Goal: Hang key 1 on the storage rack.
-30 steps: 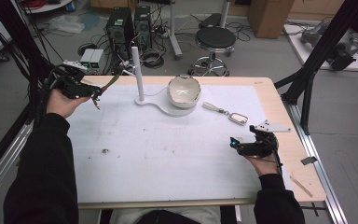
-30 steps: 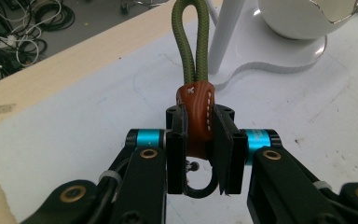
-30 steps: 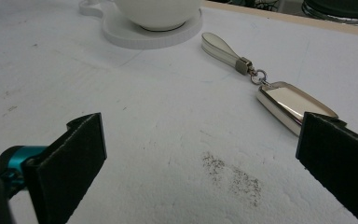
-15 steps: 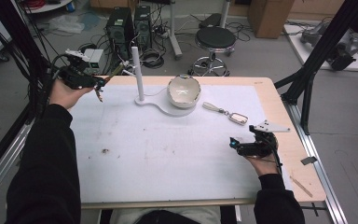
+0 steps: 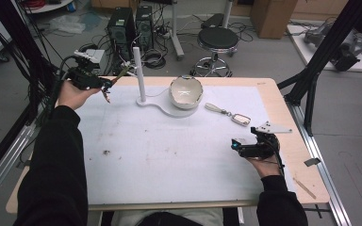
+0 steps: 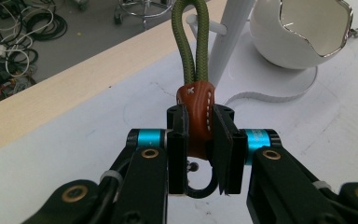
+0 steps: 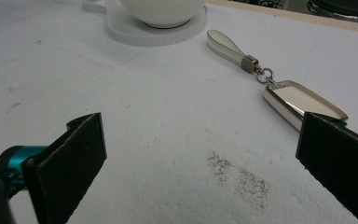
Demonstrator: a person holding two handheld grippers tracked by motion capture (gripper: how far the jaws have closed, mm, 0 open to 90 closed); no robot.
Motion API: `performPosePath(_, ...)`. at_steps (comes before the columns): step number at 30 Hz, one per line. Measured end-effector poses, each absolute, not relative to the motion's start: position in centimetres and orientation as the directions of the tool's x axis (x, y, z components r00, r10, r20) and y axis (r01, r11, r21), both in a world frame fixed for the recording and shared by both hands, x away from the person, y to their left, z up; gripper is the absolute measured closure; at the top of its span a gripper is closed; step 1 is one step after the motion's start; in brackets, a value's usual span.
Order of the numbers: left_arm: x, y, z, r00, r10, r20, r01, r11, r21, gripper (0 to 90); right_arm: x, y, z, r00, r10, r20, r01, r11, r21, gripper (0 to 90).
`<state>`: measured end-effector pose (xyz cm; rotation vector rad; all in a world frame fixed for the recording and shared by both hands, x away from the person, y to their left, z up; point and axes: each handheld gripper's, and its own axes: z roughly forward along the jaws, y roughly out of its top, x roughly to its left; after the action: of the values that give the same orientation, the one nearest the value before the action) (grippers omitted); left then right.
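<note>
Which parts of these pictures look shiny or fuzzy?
Left gripper view: the egg-shaped bowl's rim gleams, and the left tool gripping the keychain's brown tab looks sharp. Right gripper view: the silver key fob shines, while the right tool's pads look soft up close. High view: even light, faint shadows on the table.

1. The left claw (image 5: 104, 85) is held up at the far left edge of the bench (image 5: 169, 155), gripped in the left hand (image 5: 73, 94), its jaws clamped tight on what it carries.
2. The left forearm, in a dark sleeve, stretches forward from the near edge.
3. The right claw (image 5: 238, 147) rests low at the right side, its jaws spread wide with nothing between them.
4. The right hand (image 5: 264, 165) grips it from behind, wrist level.
</note>
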<state>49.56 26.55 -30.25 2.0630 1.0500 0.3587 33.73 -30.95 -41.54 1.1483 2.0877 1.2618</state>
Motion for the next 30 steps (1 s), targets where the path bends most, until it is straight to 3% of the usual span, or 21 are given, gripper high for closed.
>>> performPosePath(20, 50.7, 24.1, -32.7, 0.621, 0.781, -0.055, 0.586, -0.417, 0.695, 76.5, 33.8, -31.0, -41.7, -0.557, 0.829, 0.053, 0.433, 0.236, 0.870, 0.6)
performPosePath(30, 50.5, 23.7, -33.7, 0.598, 0.797, -0.081, 0.603, -0.381, 0.700, 74.7, 33.9, -31.0, -41.7, -0.562, 0.825, 0.060, 0.442, 0.237, 0.865, 0.6)
